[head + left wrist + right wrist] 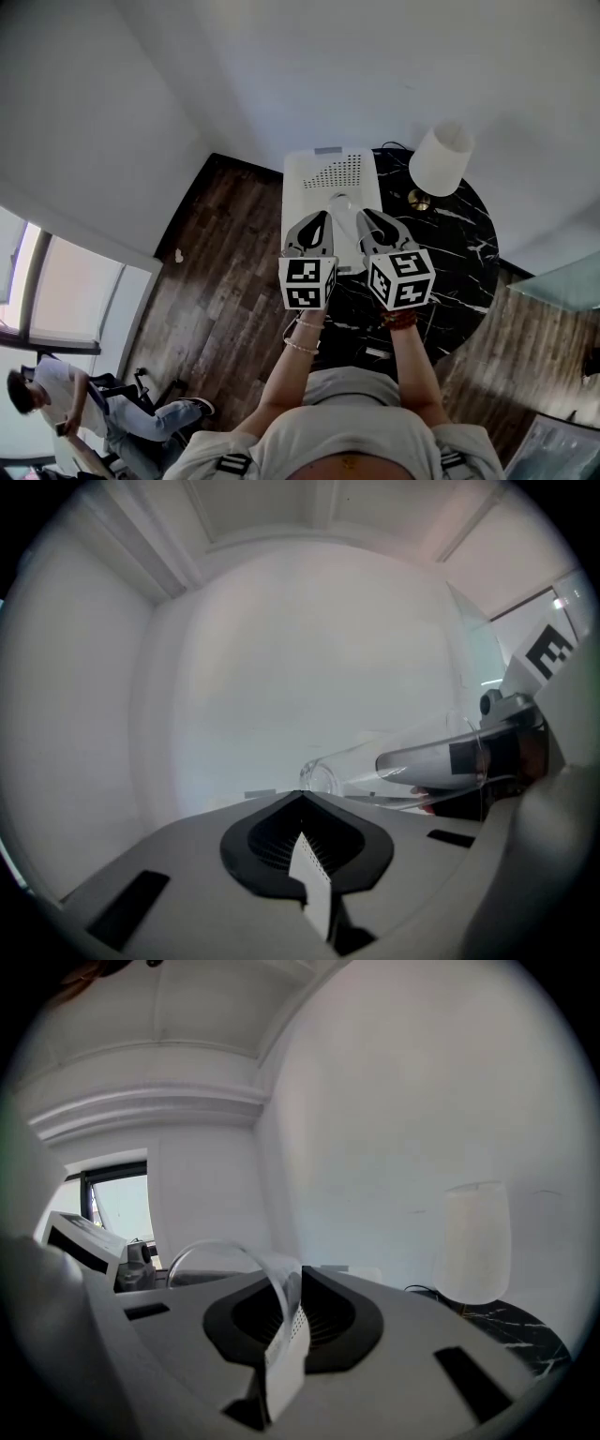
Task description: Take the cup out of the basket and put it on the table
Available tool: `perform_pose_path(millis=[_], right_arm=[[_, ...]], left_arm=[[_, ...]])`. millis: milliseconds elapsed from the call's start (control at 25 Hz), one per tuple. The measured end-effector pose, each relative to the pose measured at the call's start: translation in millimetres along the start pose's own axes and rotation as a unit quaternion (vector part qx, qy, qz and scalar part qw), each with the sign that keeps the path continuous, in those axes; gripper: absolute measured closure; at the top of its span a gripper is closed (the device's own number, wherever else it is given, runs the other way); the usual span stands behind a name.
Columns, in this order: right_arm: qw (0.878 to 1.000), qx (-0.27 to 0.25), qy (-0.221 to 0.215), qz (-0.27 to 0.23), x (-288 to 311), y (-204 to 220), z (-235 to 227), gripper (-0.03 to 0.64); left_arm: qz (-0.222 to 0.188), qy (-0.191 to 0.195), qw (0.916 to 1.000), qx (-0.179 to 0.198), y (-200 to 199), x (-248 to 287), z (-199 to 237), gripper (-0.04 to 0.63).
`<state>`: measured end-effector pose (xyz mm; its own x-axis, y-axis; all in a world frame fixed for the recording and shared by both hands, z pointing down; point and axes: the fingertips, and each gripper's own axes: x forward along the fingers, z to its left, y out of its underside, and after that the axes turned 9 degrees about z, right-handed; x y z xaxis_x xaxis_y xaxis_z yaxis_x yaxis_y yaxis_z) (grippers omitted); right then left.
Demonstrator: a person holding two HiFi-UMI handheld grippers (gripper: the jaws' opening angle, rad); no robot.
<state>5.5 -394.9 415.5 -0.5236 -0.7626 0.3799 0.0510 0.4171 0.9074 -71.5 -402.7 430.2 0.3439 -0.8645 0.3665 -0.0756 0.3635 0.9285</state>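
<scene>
right hand-held gripper (291,1309) pinching clear cup (223,1256) rim | left hand-held gripper (306,844) pressed together | over white basket (302,180)

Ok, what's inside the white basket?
Only the clear cup shows over it, rim pinched in the right gripper. The left gripper and the right one cover the basket's near half; anything there is hidden.

Bright daylight from the window (66,291); soft shadows, fisheye-bent edges, dark vignette on both gripper views

White walls (281,75); dark wood floor (220,281); round black marble table (473,244) bearing white-shaded lamp (441,157); window (66,291) left.
</scene>
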Motion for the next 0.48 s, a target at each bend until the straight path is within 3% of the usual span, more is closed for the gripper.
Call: perform_pose_path(millis=[480], right_arm=[[1.000,0.000,-0.008,0.001,-1.6,3.2,1.7,0.584]], left_arm=[[0.002,-0.017,0.9997,0.017,-0.4,-7.8,-2.4,0.589]])
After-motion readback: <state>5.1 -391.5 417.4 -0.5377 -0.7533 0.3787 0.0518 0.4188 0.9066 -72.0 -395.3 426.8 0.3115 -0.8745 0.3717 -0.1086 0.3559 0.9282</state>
